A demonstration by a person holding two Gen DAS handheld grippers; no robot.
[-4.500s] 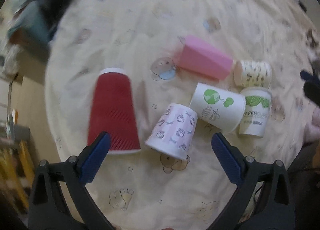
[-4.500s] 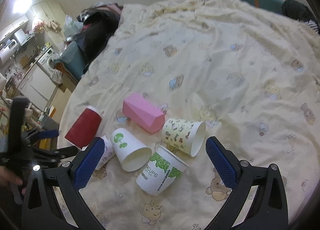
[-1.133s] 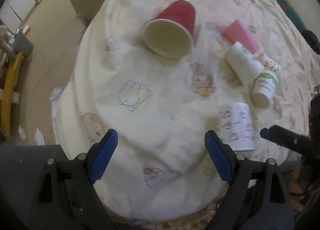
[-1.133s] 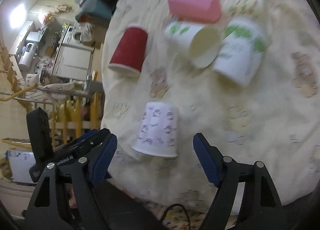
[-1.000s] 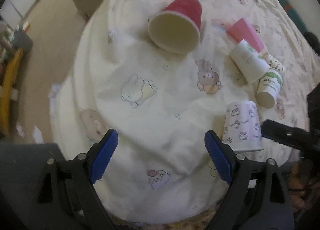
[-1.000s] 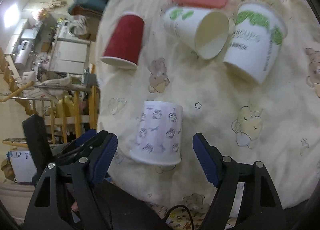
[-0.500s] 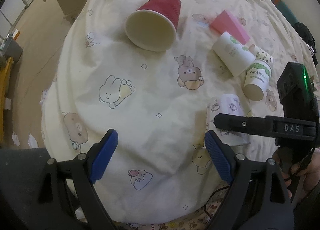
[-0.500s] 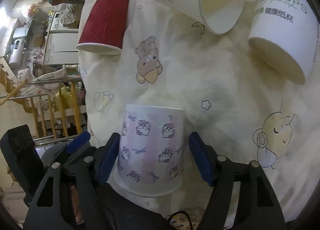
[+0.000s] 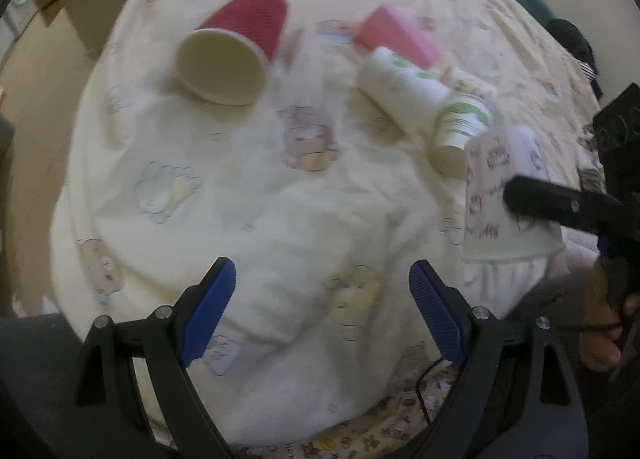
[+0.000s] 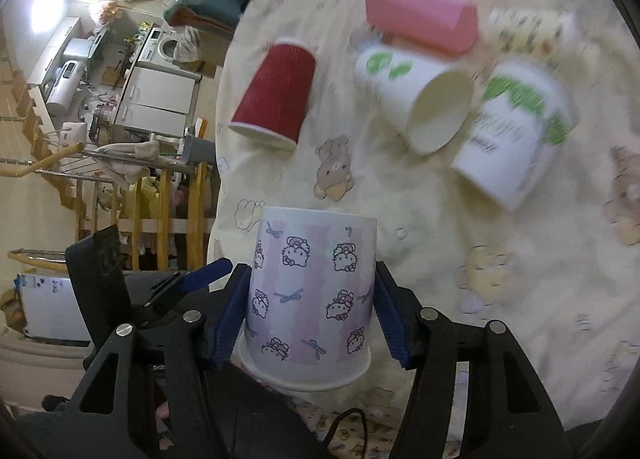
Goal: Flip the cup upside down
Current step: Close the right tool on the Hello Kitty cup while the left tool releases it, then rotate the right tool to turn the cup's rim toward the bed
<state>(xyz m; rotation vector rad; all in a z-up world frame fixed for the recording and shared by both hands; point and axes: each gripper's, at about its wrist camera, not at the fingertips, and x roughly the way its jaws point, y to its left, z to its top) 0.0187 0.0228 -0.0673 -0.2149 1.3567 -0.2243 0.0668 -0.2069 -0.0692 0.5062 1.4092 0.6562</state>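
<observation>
Right tongs (image 10: 310,313) closed around the patterned cup (image 10: 310,299), pads on both sides of its wall, near the bed (image 9: 248,195) edge. The cup appears lifted, rim toward the camera. Left tongs (image 9: 322,313) wide open, holding nothing.

Judgement: squeeze gently, since thin paper crushes; set the rim down flat on the soft sheet before letting go.

Writing: the green-leaf cup (image 10: 514,135) carries print, too blurred to read.

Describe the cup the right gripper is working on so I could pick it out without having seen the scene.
On the cartoon-print bedsheet, look nearest the edge, between the jaws of the right gripper. There sits the cat-print cup, apart from the cluster beyond. It alone has pale lilac stripes with small cats and bows.
</observation>
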